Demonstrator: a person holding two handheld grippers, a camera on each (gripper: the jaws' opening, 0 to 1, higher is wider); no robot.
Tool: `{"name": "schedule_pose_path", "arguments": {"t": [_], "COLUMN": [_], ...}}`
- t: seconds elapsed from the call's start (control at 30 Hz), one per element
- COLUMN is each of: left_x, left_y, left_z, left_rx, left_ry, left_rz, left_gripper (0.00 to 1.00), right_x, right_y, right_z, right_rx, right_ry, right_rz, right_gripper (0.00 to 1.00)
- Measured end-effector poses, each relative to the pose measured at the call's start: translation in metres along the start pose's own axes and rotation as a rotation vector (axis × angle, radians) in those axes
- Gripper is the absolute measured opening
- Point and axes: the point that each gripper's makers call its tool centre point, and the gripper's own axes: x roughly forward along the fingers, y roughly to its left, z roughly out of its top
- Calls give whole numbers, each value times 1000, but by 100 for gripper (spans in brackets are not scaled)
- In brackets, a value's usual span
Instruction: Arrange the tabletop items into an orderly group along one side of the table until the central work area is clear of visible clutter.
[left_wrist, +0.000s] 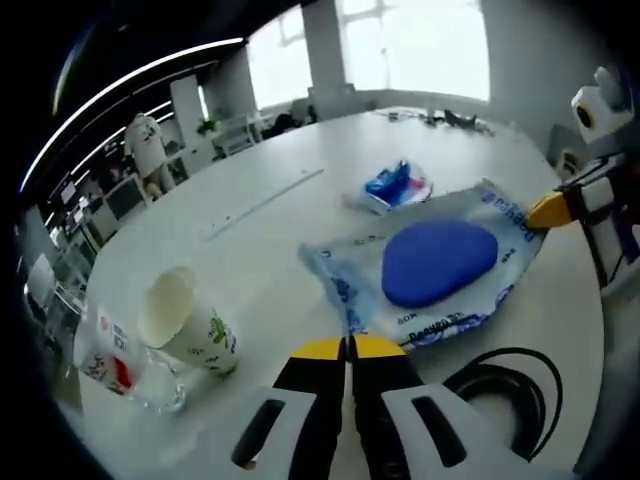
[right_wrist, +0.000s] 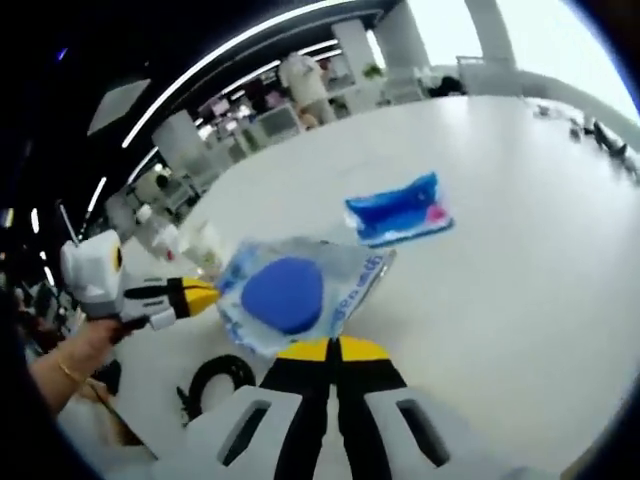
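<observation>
The left gripper (left_wrist: 348, 347) and right gripper (right_wrist: 334, 349) each pinch an opposite edge of a clear bag (left_wrist: 430, 268) holding a blue pad (left_wrist: 438, 260), which lies mid-surface (left_wrist: 270, 240). A small blue packet (left_wrist: 397, 185) lies just beyond the bag. A paper cup (left_wrist: 187, 320) lies on its side near a plastic wrapper (left_wrist: 120, 365). A black cable (left_wrist: 505, 385) coils beside the bag

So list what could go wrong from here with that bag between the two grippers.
Both grippers, left and right, pinch opposite edges of the thin plastic bag holding the blue pad; pulling apart could tear it. The paper cup lies tipped beside a crumpled wrapper near the table edge; dragging could push them off.
</observation>
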Motion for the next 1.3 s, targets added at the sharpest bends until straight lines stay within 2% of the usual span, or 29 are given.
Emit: {"name": "schedule_pose_path", "arguments": {"t": [0.4, 0.57, 0.77, 1.0, 1.3], "left_x": [-3, 0, 6, 12, 14], "left_y": [14, 17, 26, 34, 50], "left_z": [-4, -7, -7, -11, -9], "left_rx": [-19, -18, -27, 46, 10], "left_ry": [-3, 3, 11, 34, 18], "left_rz": [60, 59, 86, 123, 162], "left_gripper": [0, 0, 0, 0, 0], "right_x": [34, 49, 65, 84, 104], "right_y": [1, -2, -2, 1, 6], "right_z": [41, 54, 63, 74, 79], "right_rx": [-142, -146, -164, -181, -217], "right_ry": [-22, -26, -24, -25, -25], "right_rz": [18, 21, 34, 52, 77], "right_gripper": [0, 0, 0, 0, 0]}}
